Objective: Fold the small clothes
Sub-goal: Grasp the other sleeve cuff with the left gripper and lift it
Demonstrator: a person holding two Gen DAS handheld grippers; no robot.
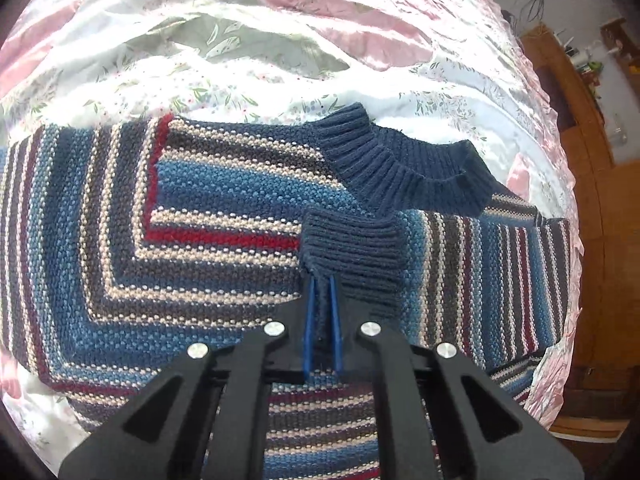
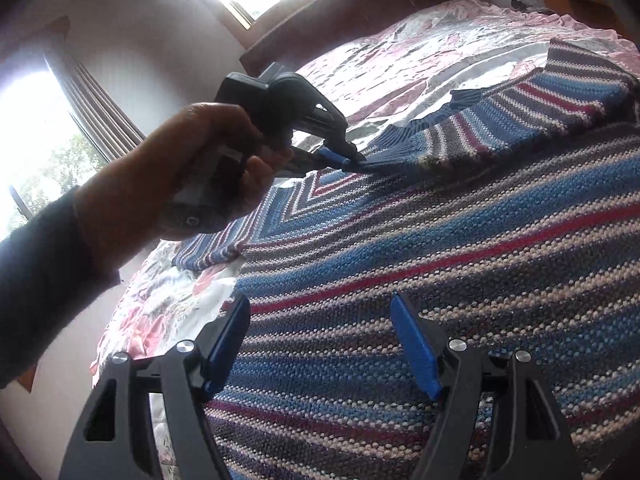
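A striped knit sweater [image 1: 120, 240] lies spread on a floral quilt [image 1: 280, 52], filling the space ahead of and under both grippers. In the left wrist view, left of the left gripper [image 1: 322, 280] runs the sweater body, its blue, red, cream and grey stripes meeting in a chevron. Straight ahead, the gripper's 2 blue pads [image 1: 310, 320] are clenched on the edge of a ribbed navy cuff [image 1: 352, 248], the cuff folded inward over the chest. Just beyond the cuff sits the ribbed navy collar [image 1: 408, 176]. To the right of the gripper the other sleeve [image 1: 492, 272] stretches out toward the quilt's edge, with wooden furniture [image 1: 592, 208] beyond.

In the right wrist view, a hand [image 2: 180, 172] in a dark sleeve [image 2: 36, 280] at the far left holds the left gripper [image 2: 352, 160], which pinches the cuff [image 2: 384, 160] just above the sweater. The right gripper [image 2: 320, 316] is released: its 2 blue pads [image 2: 228, 344] stand wide apart, grasping nothing, low over the striped body, though contact cannot be told. 2 bright windows [image 2: 32, 136] lie far left.
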